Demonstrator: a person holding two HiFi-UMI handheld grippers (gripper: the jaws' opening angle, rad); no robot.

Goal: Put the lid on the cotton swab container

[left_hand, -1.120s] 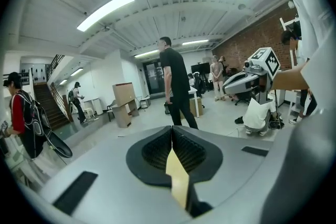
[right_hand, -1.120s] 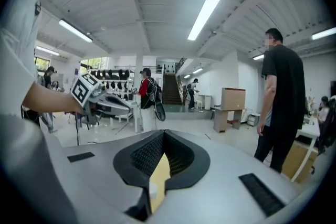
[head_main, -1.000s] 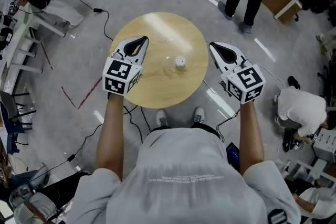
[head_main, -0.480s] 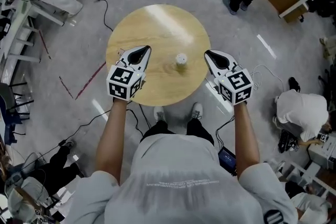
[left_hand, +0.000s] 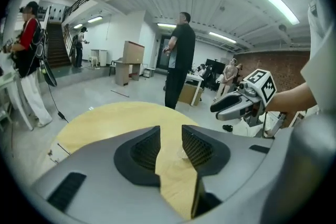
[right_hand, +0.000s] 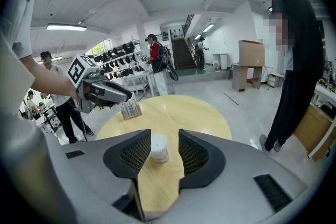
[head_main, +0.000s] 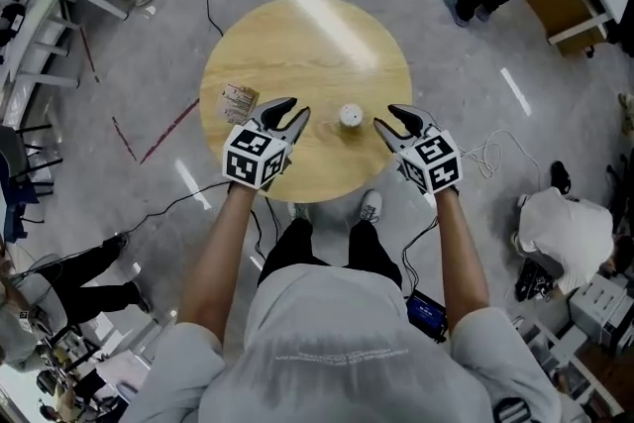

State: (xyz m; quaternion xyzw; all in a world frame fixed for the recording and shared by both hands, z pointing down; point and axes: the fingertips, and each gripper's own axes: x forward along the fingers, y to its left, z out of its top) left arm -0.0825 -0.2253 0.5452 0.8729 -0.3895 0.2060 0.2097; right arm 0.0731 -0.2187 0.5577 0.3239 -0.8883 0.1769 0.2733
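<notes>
1. Head view: the cotton swab container (head_main: pixel 350 117), a small white round tub, stands upright on the round wooden table (head_main: pixel 297 35), toward its near edge. The left gripper (head_main: pixel 290 112) and the right gripper (head_main: pixel 388 120) hover on either side of it, both near it but neither touching. A small striped box (head_main: pixel 238 102) lies on the table just beyond the left gripper. No loose lid is found anywhere on the tabletop.

2. Left gripper view: the jaws are opening and stand apart, with only bare tabletop in the gap. Nothing is carried. The right gripper (left_hand: pixel 236 105) shows opposite, off to the right.

3. Right gripper view: the jaws are opening and stand apart. The container (right_hand: pixel 159 148) sits in line between them, a little ahead, and the pads are clear of its sides. Its top reads as a flat, closed white face. No seam can be made out. The left gripper (right_hand: pixel 105 93) hangs close to the striped box (right_hand: pixel 129 109).

4. Assessment: with both grippers empty and no separate lid in sight, the container appears capped. Whether the lid is fully seated cannot be confirmed from these views.
</notes>
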